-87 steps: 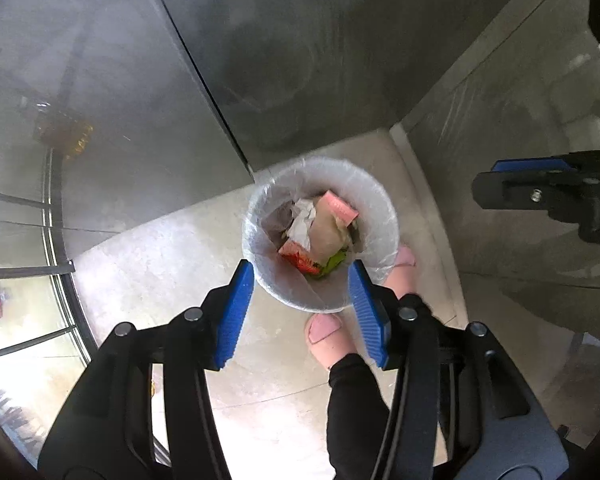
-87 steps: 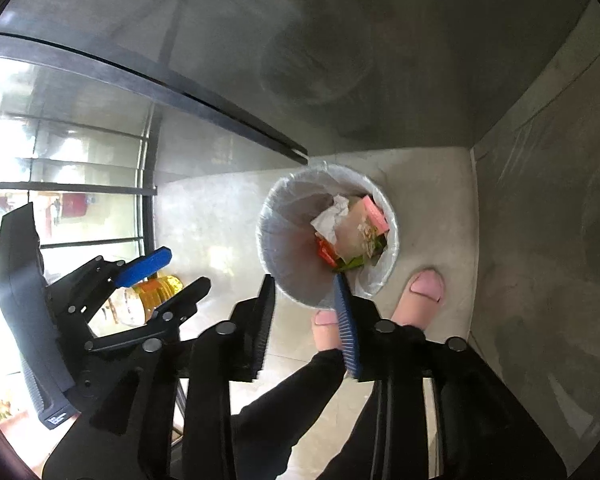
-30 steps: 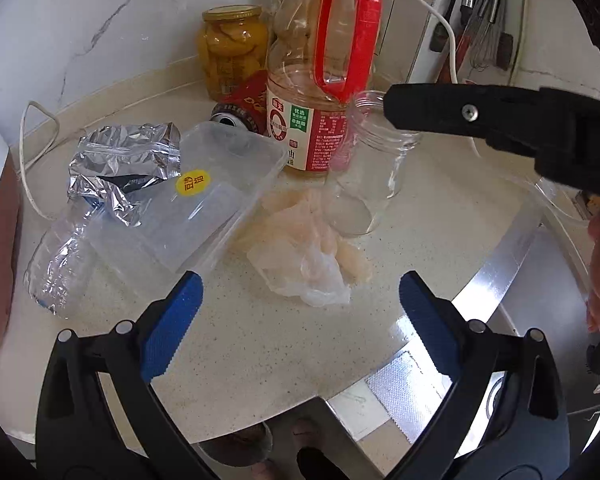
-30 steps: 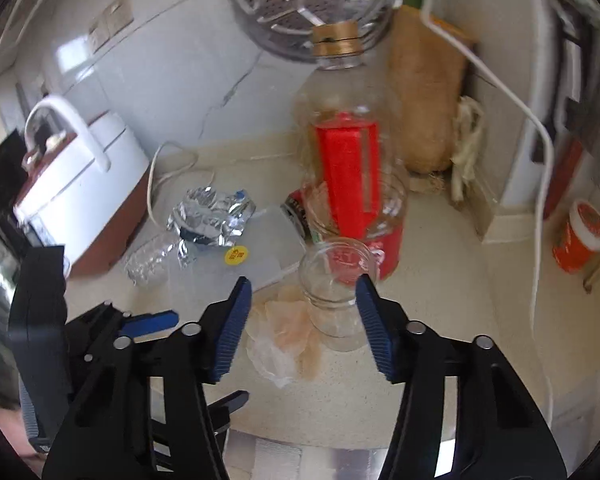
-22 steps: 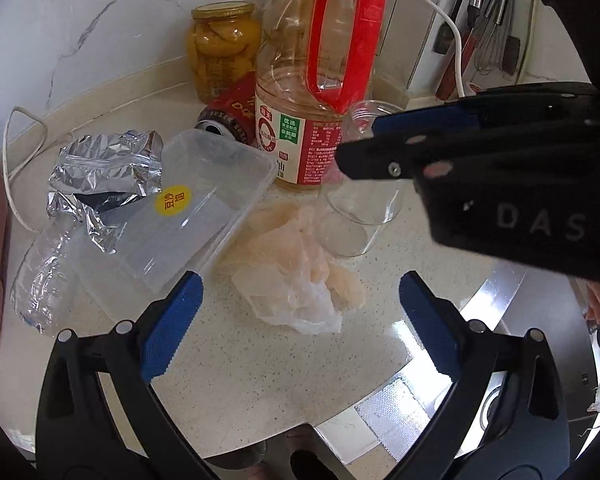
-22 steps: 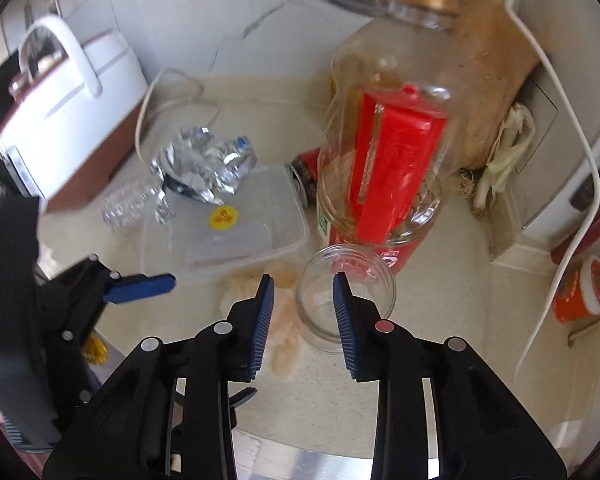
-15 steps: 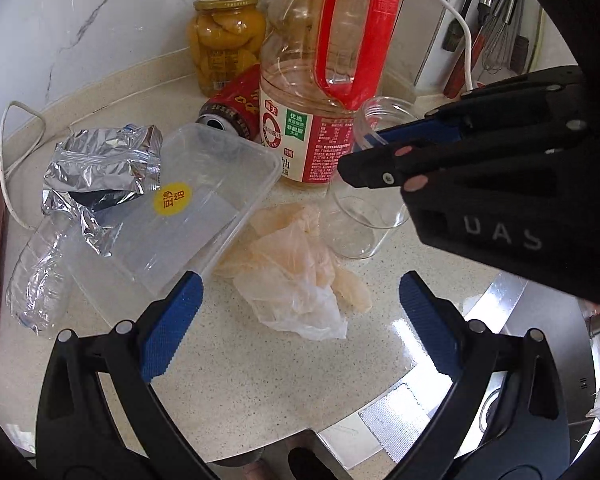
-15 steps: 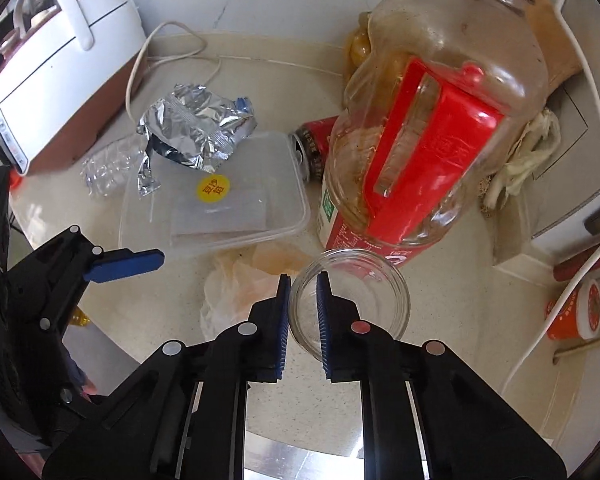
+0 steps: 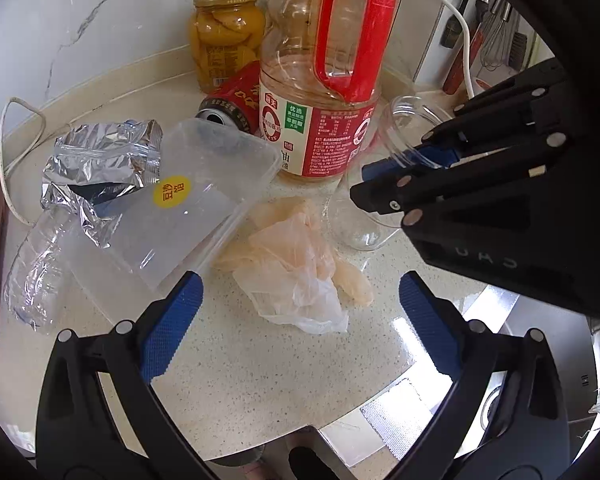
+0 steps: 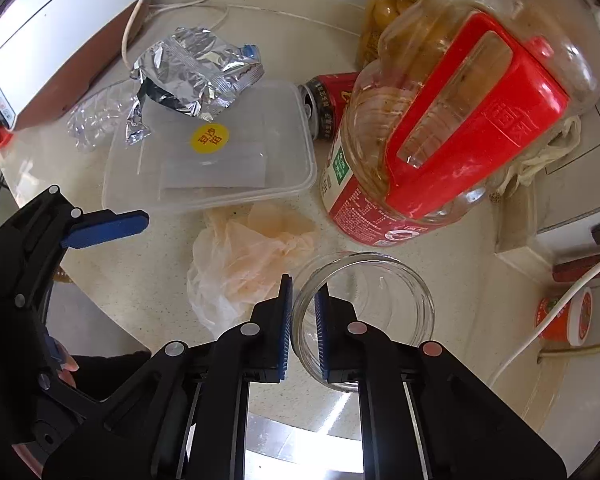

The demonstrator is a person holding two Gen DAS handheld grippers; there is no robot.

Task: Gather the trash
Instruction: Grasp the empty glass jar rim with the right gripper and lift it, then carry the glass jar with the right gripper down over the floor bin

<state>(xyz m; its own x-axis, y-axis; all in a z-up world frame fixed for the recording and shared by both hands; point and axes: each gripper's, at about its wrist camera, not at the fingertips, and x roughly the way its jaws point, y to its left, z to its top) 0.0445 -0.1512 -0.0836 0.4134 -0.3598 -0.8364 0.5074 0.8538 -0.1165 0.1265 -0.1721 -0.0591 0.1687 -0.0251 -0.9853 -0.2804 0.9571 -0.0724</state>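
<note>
Countertop (image 9: 260,360): oil bottle (image 9: 320,80) at 12, takeaway container (image 9: 172,216) at 9, crumpled plastic bag (image 9: 296,272) centre. Right gripper (image 10: 302,316) closing on empty glass jar (image 10: 380,300) rim, wall between pads. Left gripper (image 9: 300,320) wide open, empty.

On the surface (image 9: 260,364): one empty glass jar (image 10: 364,300), one oil bottle (image 9: 320,92), one peach jar (image 9: 224,40), one can (image 9: 232,100), one plastic container (image 9: 172,208), one foil bag (image 9: 100,160), one crushed bottle (image 9: 36,272), one plastic bag (image 9: 296,264).

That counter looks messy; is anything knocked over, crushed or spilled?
Yes. A red can lies on its side behind the clear plastic box. A clear bottle lies crushed beside crumpled foil. No spilled liquid shows.
</note>
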